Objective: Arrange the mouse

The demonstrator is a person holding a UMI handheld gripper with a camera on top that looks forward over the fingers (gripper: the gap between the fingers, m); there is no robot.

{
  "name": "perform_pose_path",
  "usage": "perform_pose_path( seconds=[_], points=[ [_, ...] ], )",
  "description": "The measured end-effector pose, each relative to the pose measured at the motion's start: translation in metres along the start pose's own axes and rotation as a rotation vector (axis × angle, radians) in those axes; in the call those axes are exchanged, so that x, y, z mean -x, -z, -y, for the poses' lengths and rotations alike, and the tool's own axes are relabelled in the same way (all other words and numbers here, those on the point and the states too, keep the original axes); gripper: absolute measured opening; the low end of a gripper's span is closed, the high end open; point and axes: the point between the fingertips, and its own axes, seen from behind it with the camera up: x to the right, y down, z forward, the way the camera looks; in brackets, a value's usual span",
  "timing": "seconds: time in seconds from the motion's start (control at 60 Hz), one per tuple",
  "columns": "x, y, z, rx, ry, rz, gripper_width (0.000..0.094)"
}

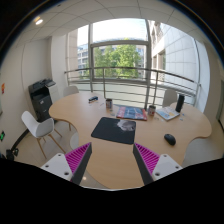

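Your gripper [113,160] hangs high above the near edge of the round table [95,160], its jaws apart and holding nothing; the magenta pads [78,157] face each other across bare wood. The mouse [170,139] lies well beyond the fingers, off to the right on the tabletop, clear to the right of the dark mat [113,130] that lies straight ahead. Beyond the mat lies a colourful book [131,113], with a cup [109,103] behind it and a white chair [40,127] at the left of the table.

Expect the mouse to be light, rigid and smooth-shelled, so it will probably slide on the wood if you nudge it before you close. It appears small and dark from here, and its heading is too hard to read, so check that as you come nearer. Judging by the usual shape, take it across its narrow waist, one pad on each flank, low down where the sides are steepest; a hold on the domed top would likely slip off. You need only moderate squeeze. No cable is visible.
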Motion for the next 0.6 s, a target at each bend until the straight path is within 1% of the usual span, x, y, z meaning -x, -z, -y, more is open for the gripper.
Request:
perform_pose_path(
  seconds=[0.117,0.217,0.35,0.467,0.6],
  points=[
    [-0.024,-0.006,-0.03,0.063,-0.029,-0.033,0.0842],
    [-0.09,-0.037,-0.074,0.129,-0.063,-0.067,0.0844],
    [-0.188,-0.074,-0.118,0.2,-0.096,-0.14,0.0845],
    [-0.28,-0.111,-0.14,0.224,-0.105,-0.214,0.0849],
    [-0.365,-0.163,-0.143,0.2,-0.094,-0.274,0.0847]
  ],
)
